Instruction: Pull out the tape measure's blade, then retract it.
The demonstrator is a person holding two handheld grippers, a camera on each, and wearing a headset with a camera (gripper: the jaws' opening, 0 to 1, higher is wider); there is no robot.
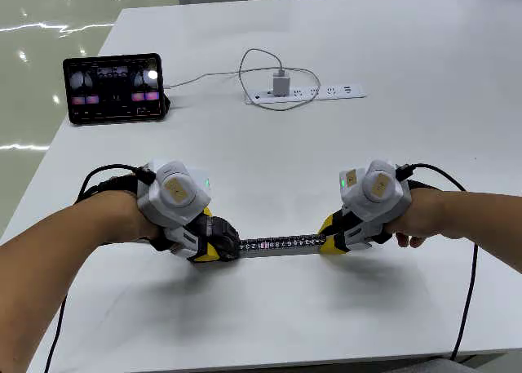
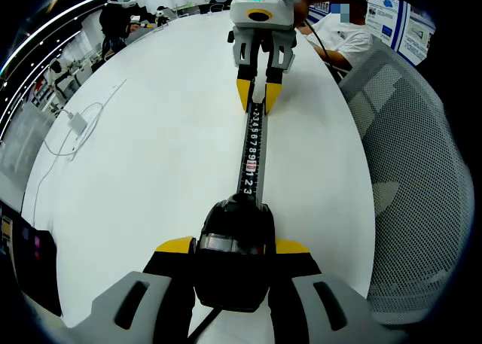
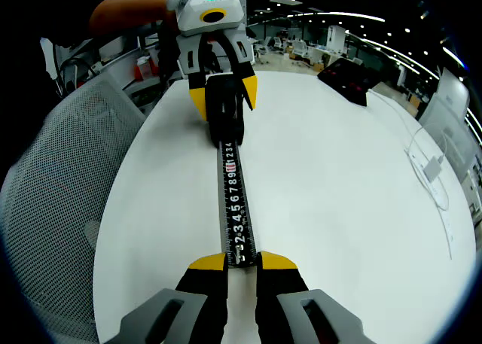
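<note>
Left gripper (image 1: 210, 244), at 7 o'clock in the head view, is clamped on the tape measure case (image 2: 235, 246), black body wedged between the yellow-tipped jaws. Right gripper (image 3: 241, 263), at 5 o'clock, is pinched on the very end of the blade (image 1: 281, 244). The blade is partly out, a short run of numbers showing, lying flat on the table (image 1: 326, 161) between the two, close to the near edge at 6 o'clock. Main risk as I read it: the right pinch covers only the tip, so if the pull goes off-axis or the jaws ease, the end slips and the spring whips the blade back into the case. Second: the case is held by its sides only, so a hard tug could twist it in the left jaws or drag it out toward 3 o'clock. Third: lifting or rolling either hand would likely buckle the blade, since it's only stiff while straight. On retract, letting go outright slams the hook into the housing, so walk the right gripper back toward 9 o'clock instead. With everything this close to the 6 o'clock edge, a dropped case could go off the table. The right gripper's cable (image 1: 471, 259) hangs over that edge at 4 o'clock, a possible snag on a longer pull.
</note>
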